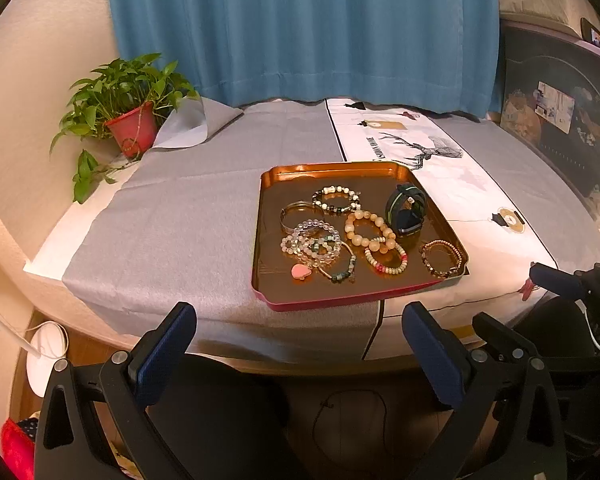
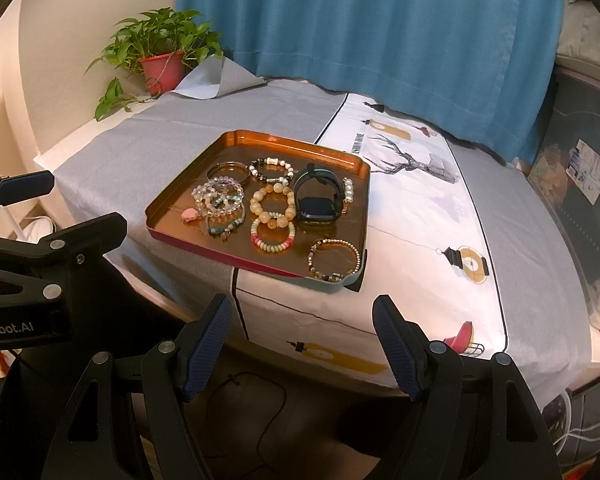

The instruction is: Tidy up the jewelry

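A copper tray (image 1: 320,169) (image 2: 300,145) with a red outer wall sits on the table. In it lie a dark smartwatch (image 1: 406,210) (image 2: 318,196), an amber bead bracelet (image 1: 366,228) (image 2: 272,204), a black-and-white bead bracelet (image 1: 336,199), a metal bangle (image 1: 296,214), clear bead bracelets (image 1: 308,240), a pink heart charm (image 1: 301,271) (image 2: 190,213) and several more bracelets. My left gripper (image 1: 300,316) is open and empty, short of the tray's near edge. My right gripper (image 2: 304,308) is open and empty, beside the left, off the tray's near right corner.
A grey cloth (image 1: 172,220) and a white deer-print cloth (image 2: 420,216) cover the table. A potted plant (image 1: 132,128) stands at the back left, a blue curtain (image 1: 300,28) hangs behind, and a dark cabinet (image 1: 560,120) is on the right. The table's front edge lies just under both grippers.
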Demonstrator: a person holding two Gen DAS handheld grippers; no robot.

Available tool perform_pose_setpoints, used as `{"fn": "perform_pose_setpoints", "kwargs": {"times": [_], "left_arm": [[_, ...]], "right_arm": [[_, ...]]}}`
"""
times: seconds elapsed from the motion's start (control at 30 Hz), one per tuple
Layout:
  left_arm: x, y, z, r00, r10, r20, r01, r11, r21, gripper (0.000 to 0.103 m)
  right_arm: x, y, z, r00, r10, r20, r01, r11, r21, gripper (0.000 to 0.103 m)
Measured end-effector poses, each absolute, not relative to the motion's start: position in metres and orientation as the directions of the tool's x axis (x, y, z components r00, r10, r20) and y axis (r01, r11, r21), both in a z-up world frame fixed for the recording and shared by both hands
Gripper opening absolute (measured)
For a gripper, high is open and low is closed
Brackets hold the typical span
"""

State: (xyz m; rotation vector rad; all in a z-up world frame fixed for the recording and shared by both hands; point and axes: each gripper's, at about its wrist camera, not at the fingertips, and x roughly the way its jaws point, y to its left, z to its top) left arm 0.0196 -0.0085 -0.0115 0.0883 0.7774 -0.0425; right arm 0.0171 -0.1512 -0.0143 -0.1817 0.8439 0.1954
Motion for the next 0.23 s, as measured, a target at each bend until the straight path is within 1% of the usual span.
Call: {"fn": "perform_pose_setpoints", "kwargs": {"times": [0.23], "left_arm": [[0.0192, -0.0109, -0.0133, 0.710, -0.004, -0.704, 0.079, 0.994, 0.075, 0.102]], "right_arm": [[0.0159, -0.1516, -0.0137, 0.646, 0.108, -0.756, -0.252, 0.965, -0.078, 0.073]]}}
